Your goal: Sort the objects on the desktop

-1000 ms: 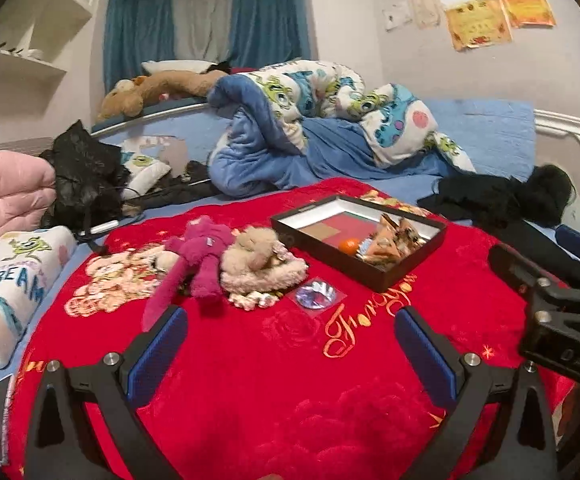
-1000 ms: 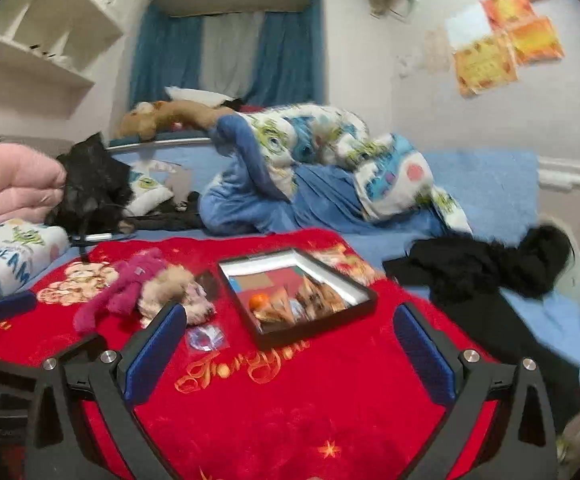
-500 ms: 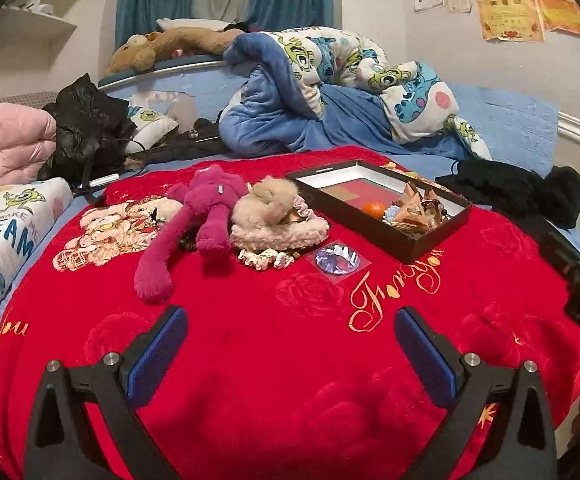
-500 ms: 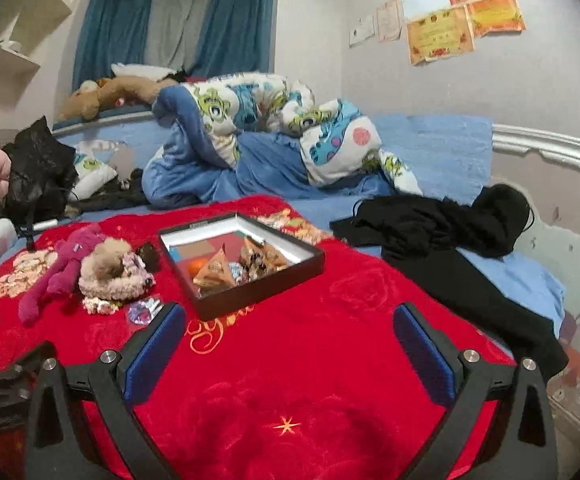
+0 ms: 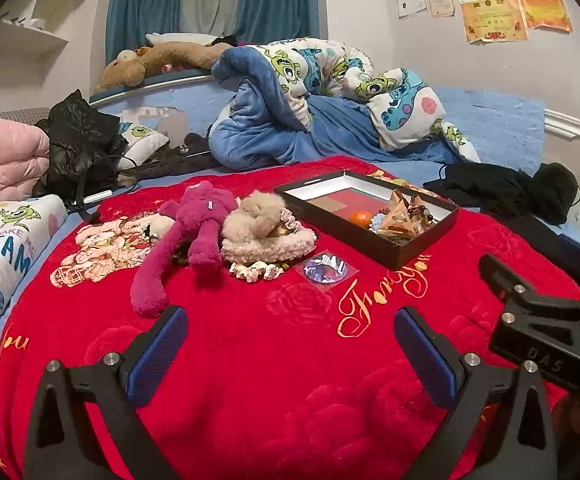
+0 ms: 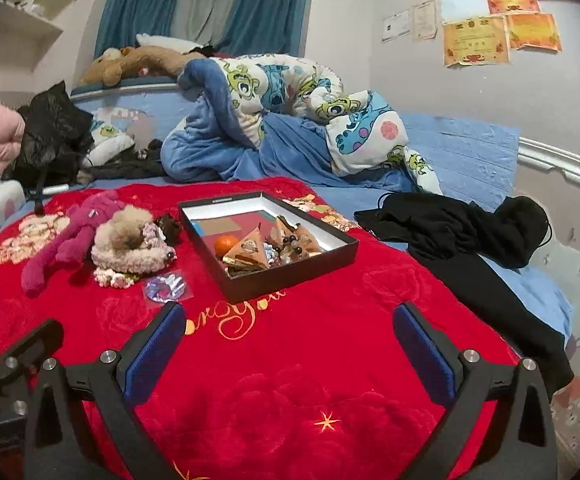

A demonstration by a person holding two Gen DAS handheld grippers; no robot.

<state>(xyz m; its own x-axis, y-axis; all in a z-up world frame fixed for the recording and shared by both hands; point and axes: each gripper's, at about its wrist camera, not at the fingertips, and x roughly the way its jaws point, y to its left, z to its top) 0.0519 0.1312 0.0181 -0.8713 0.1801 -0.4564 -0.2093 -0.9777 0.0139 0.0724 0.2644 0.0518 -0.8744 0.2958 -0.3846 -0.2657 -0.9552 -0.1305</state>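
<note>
Magenta plush toy [image 5: 194, 232] lies well beyond the left jaws.

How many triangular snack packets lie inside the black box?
2 clearly: one at the middle of the black box beside the orange, one right of it. More may be hidden beneath.

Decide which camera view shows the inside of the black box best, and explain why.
The right wrist view: the black box sits near the middle, its orange and triangular packets plainly visible. The left wrist view shows the same box farther right, at a flatter angle, with its contents more bunched together.
</note>
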